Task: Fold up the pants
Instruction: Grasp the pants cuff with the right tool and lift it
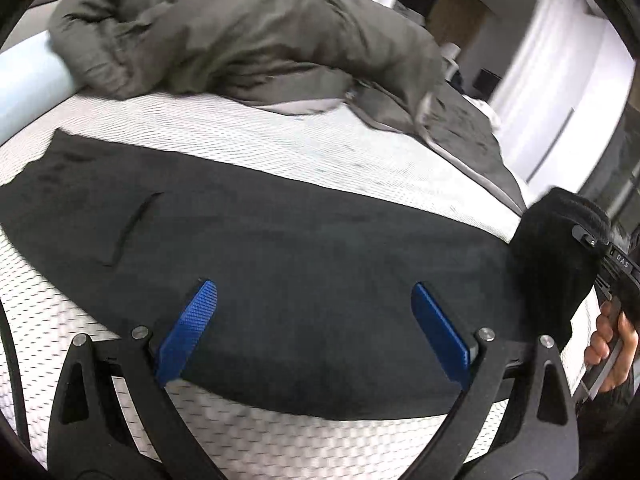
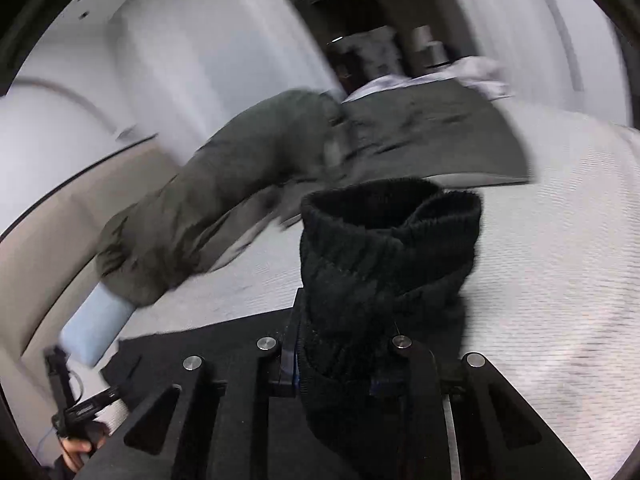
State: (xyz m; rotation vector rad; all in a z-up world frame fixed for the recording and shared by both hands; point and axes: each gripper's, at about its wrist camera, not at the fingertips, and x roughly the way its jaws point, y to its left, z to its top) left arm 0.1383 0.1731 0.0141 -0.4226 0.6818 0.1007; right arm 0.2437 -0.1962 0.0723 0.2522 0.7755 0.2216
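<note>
- Pants (image 1: 280,248), black, lie flat along the near edge of the mattress (image 1: 240,136); one end, the ribbed cuffs (image 2: 384,248), is lifted off the bed.
- Your left gripper (image 1: 314,328) hovers over the middle of the pants, its blue fingers (image 1: 188,332) spread wide and holding nothing.
- Your right gripper (image 2: 340,372) has its jaws closed on the bunched cuffs, which stand up between them.
- Step in hand, as judged: the lengthwise fold, cuffs to be carried toward the waist. The next move calls for you to pin the mid-section with the left gripper and to lay the cuffs down square.
- Beyond the pants lie bare mattress, then a rumpled grey-green blanket (image 1: 224,36) and a pale blue pillow (image 1: 28,80).
- Hidden or unclear: the right fingers are mostly buried in cloth; the waistband runs out of sight at the left; the room behind is smeared by motion blur.
</note>
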